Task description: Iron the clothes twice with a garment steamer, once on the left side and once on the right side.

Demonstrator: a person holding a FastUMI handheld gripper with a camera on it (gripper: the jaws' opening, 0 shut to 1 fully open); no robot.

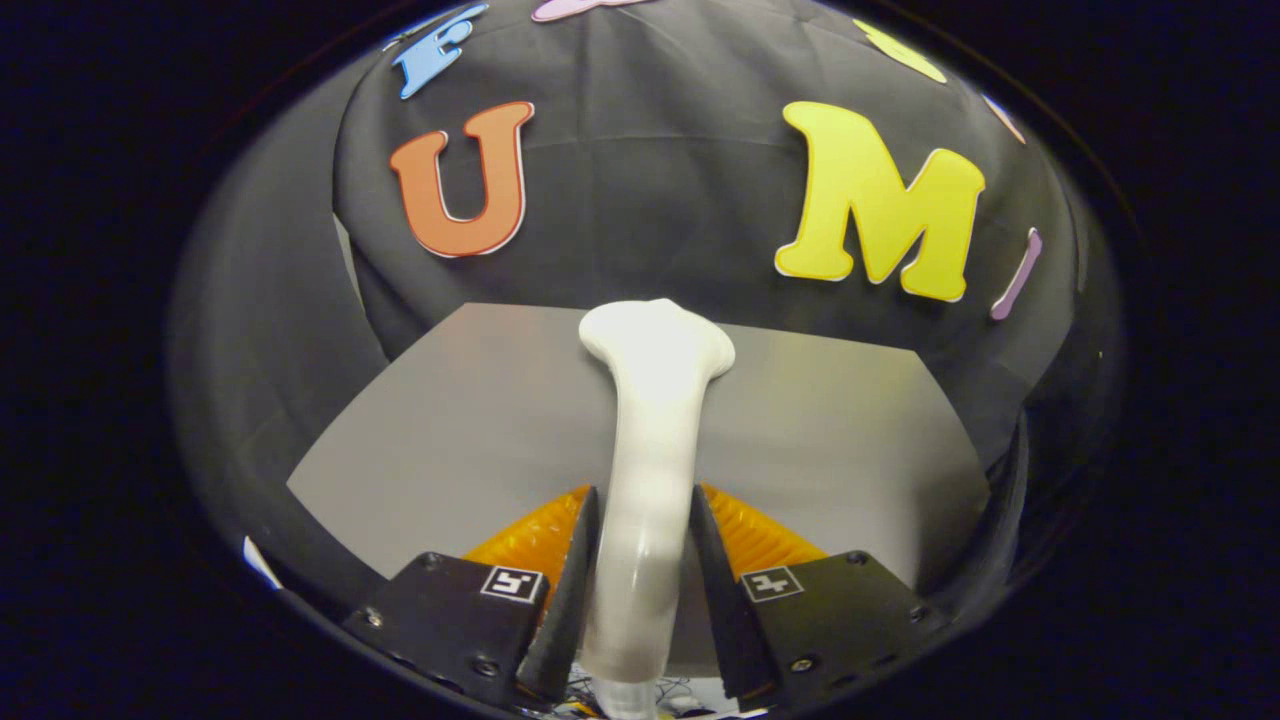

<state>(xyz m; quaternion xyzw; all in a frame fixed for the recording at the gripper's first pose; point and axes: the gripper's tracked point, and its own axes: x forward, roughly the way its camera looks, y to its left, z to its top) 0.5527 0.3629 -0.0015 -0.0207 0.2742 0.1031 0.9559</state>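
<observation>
Garment steamer (650,450) clamped by its white handle between both fingers of the hand-held gripper (640,560), head pointing ahead, grey tabletop (850,440) beneath, black cloth wall (650,200) beyond

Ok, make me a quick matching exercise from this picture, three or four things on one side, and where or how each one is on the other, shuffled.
Things:
1. white plastic garment steamer
2. claw
3. grey flat tabletop
4. orange ribbed finger pads

States:
A. lies under the steamer
B. shut on the steamer's handle
C. points ahead toward the black cloth wall
D. press the handle from both sides

Pairs: 1-C, 2-B, 3-A, 4-D
</observation>
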